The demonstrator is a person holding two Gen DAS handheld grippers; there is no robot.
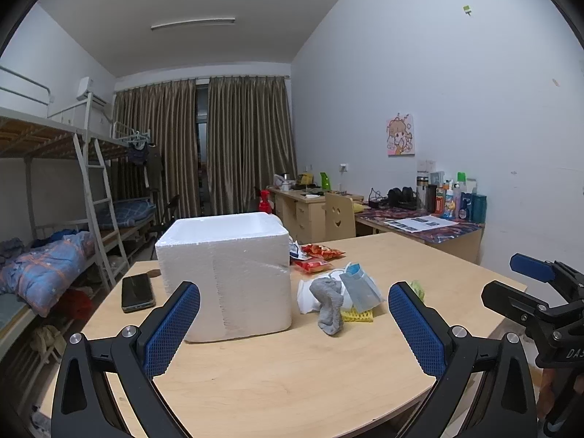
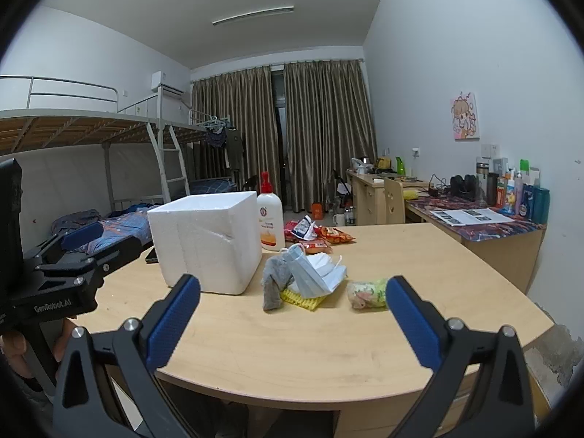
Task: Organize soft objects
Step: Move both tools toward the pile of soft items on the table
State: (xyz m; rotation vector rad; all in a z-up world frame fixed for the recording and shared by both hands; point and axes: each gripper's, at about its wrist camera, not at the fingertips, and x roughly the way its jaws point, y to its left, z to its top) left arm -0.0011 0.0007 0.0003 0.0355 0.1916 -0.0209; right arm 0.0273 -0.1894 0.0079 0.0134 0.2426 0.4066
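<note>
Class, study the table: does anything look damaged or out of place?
Yes. The white foam box has a gash in its front wall. Beside it, a grey sock and face masks lie in a loose heap.

Both grippers have black frames with silver screws, and blue textured fingers (image 1: 171, 328) with diamond-patterned pads.

On the wooden table (image 2: 328, 346), a white foam box (image 2: 208, 241) stands left of a grey sock (image 2: 274, 284), blue face masks (image 2: 314, 273) and yellow sponge (image 2: 303, 300). The right gripper (image 2: 292, 314) hovers with jaws wide, holding nothing.
</note>
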